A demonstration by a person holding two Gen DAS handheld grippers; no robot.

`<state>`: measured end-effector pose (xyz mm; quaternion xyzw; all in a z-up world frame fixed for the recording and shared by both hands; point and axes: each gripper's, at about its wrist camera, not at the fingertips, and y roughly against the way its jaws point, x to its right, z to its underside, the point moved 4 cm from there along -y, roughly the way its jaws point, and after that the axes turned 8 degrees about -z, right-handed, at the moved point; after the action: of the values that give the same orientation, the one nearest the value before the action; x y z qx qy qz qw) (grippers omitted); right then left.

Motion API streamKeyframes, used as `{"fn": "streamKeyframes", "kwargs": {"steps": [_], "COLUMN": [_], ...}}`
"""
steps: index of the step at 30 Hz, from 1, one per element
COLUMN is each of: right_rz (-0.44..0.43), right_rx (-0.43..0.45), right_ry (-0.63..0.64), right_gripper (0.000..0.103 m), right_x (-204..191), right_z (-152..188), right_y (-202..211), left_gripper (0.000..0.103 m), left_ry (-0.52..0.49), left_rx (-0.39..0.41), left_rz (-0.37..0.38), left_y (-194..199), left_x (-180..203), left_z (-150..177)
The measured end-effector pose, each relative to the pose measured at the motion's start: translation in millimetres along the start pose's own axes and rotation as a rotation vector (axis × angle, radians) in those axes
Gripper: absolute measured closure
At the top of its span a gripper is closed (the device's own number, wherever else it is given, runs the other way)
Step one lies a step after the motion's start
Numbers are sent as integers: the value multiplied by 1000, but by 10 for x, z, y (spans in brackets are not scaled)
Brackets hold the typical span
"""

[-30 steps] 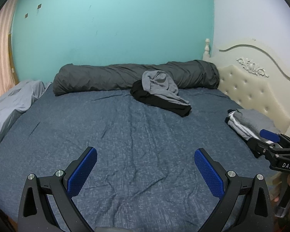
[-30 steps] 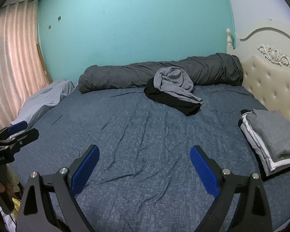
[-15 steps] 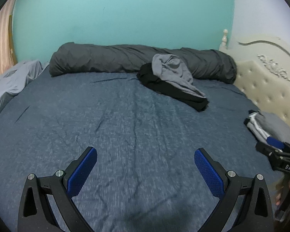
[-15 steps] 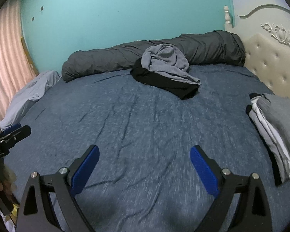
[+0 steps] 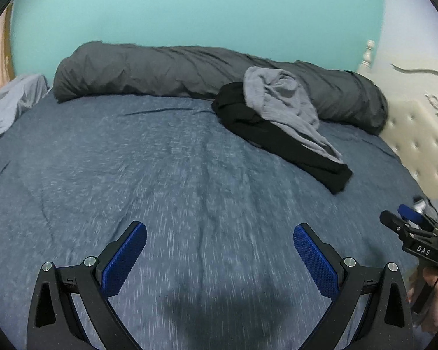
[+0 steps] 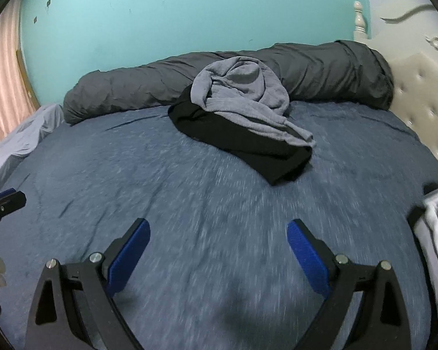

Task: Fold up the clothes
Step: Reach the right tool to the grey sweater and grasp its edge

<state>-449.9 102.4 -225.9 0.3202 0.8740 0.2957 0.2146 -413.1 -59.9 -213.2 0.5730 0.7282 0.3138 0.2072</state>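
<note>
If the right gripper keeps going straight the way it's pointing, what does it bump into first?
Probably the blue bedsheet: the right gripper, jaws open and empty, points slightly down across bare bed. If it skims above the sheet, the black garment with the grey garment on top comes next. Depth is hard to judge.

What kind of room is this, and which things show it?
Most likely a bedroom in a home. A wide bed with a blue sheet fills the view, a tufted headboard stands at one side, and a rolled duvet lies along the wall.
</note>
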Motion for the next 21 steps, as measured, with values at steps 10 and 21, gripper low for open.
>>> {"fn": "streamKeyframes", "kwargs": {"steps": [10, 21], "right_rz": [28, 67], "right_rx": [-18, -65], "right_ry": [-77, -44], "right_gripper": [7, 7], "right_x": [368, 676], "right_z": [-555, -1224], "right_y": [-712, -1670], "left_gripper": [0, 0], "left_ry": [42, 90], "left_rx": [-75, -143], "left_rz": [-31, -50], "left_y": [-653, -1356], "left_x": [-108, -243], "left_z": [-486, -759]}}
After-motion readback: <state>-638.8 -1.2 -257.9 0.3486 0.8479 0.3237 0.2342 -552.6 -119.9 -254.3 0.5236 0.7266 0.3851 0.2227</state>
